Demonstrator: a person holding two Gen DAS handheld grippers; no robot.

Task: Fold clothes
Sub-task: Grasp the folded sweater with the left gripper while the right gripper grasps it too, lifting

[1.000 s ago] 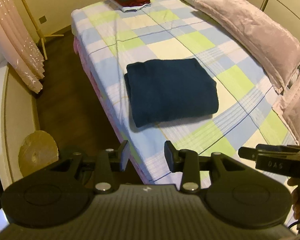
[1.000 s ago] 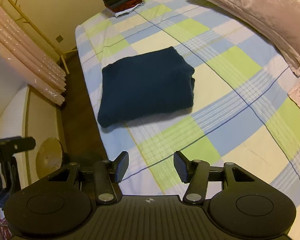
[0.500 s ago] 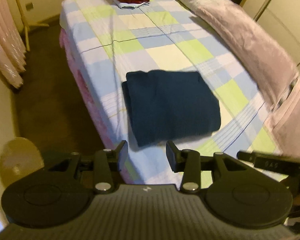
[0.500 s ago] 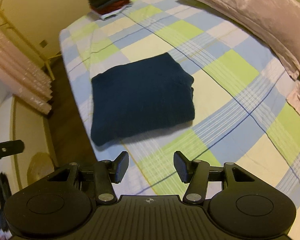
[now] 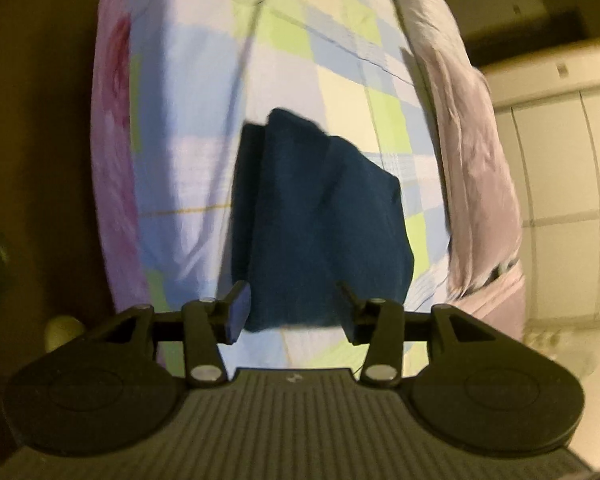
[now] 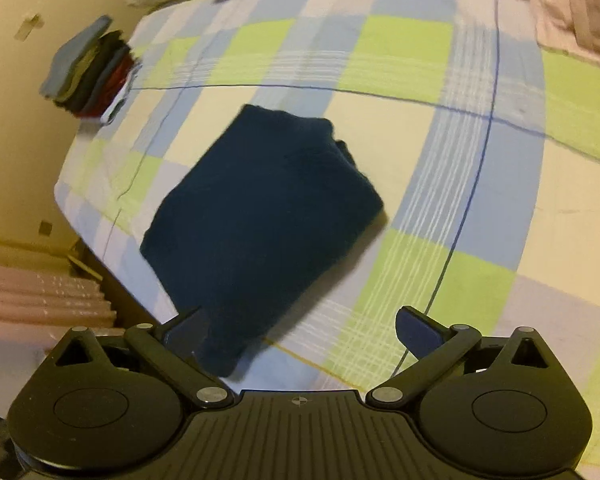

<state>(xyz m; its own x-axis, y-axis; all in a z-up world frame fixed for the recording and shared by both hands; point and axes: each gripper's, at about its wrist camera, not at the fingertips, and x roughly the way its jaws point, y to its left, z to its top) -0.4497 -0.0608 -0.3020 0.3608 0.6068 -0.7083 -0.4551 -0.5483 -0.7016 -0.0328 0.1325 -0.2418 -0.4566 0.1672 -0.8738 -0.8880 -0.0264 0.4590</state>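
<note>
Since the earlier frames both grippers have been brought in close over the bed, and the right gripper (image 6: 300,330) has been spread much wider. Its jaws are now held far apart, and nothing is gripped; the left gripper (image 5: 292,314) is also open, its jaws parted to either side of the near end of the navy garment (image 5: 320,220) without being closed on it.

That garment (image 6: 260,216) is already folded into a compact rectangle and is laid near the bed's floor-side edge, well apart from the stack of folded clothes (image 6: 90,70) kept at the far corner. Judging by this, the grippers are being lined up so that the bundle can be lifted and added to that stack.

Whether any fingertip is touching the cloth cannot be told, as both views are smeared by motion. In the left wrist view the stack is cut off at the top edge, and neither gripper is seen by the other camera. The checked sheet (image 6: 420,60) and the pink quilt (image 5: 472,160) along the far edge are only partly shown.
</note>
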